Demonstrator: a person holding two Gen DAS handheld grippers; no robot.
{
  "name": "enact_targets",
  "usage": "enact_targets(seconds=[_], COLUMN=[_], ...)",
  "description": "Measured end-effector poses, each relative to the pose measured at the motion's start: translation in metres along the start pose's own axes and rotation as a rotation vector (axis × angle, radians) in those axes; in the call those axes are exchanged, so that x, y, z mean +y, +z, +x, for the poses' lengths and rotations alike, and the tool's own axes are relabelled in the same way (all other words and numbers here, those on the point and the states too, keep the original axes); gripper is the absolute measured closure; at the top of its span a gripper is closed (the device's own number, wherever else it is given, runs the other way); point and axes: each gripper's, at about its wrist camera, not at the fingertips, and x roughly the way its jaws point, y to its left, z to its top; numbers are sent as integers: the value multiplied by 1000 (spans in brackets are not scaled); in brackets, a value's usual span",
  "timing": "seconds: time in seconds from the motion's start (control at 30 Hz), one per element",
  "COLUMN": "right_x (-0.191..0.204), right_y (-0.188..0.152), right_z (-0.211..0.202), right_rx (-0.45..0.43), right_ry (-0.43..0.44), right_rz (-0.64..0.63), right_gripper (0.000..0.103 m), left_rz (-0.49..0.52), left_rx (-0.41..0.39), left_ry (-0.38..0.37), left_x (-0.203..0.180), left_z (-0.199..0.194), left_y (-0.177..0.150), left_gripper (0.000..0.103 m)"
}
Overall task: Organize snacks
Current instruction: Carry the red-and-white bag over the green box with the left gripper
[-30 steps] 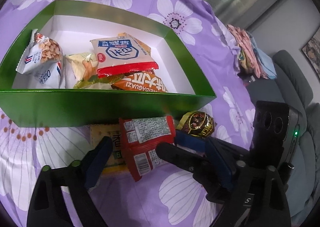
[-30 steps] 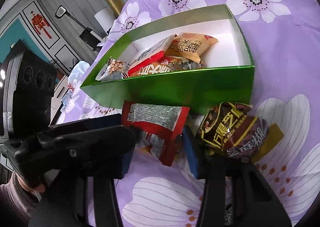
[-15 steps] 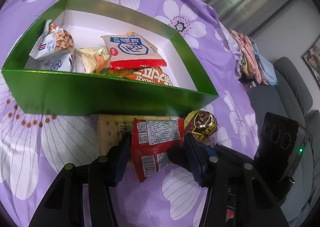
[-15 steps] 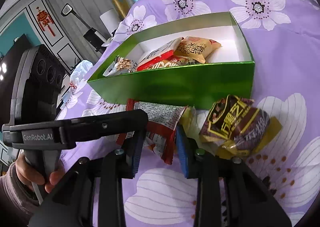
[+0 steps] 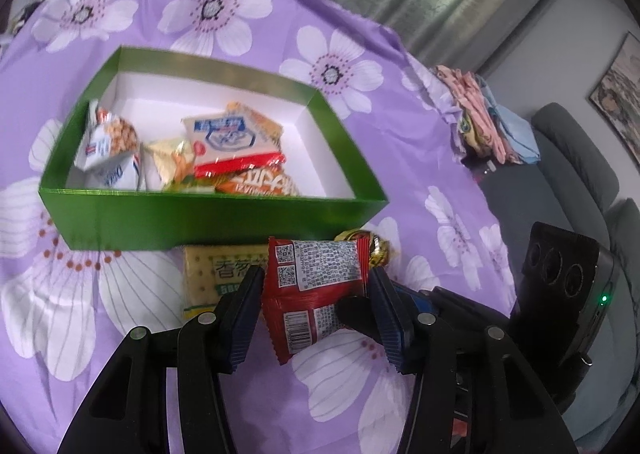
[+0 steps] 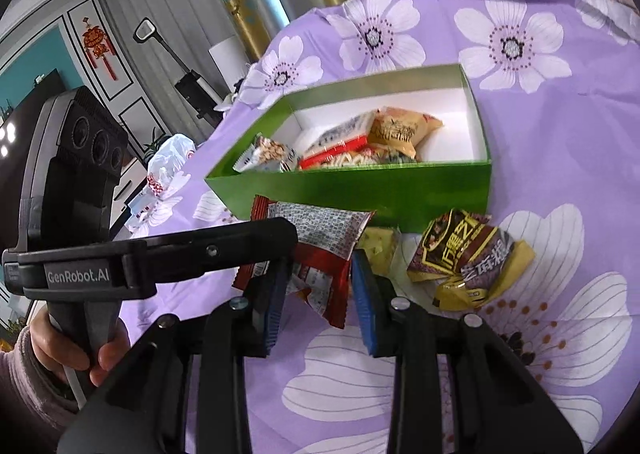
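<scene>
**Red packet caught between two sets of tongs, box next**

Nearest, the left tongs (image 5: 316, 306) sit clamped on the red snack packet (image 5: 316, 278), lifted a little off the purple flowered table (image 5: 120, 294). The right tongs (image 6: 316, 298) straddle the same packet with a gap at each pad, so they look apart. Just beyond lie a cracker pack (image 5: 216, 274) and a black-sesame snack (image 6: 468, 258). Farther off, the green box (image 5: 216, 219) already holds several packets. The next move likely calls for carrying the packet over the near wall and releasing it inside.

cracker pack (image 5: 208, 278) half covered, boxed snacks (image 5: 224, 149) blurred
</scene>
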Motion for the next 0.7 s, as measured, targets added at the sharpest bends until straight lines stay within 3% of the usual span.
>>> enact_targets(seconds=[0.7], right_x=[34], right_y=[35], right_z=[-27], right_rx=[-104], right_ry=[-11], right_rz=[-85], right_gripper=[71], left_rz=[81], left_rx=[-111], left_ry=[0], left_x=[-16], left_z=[-42], left_y=[28], left_gripper=[50])
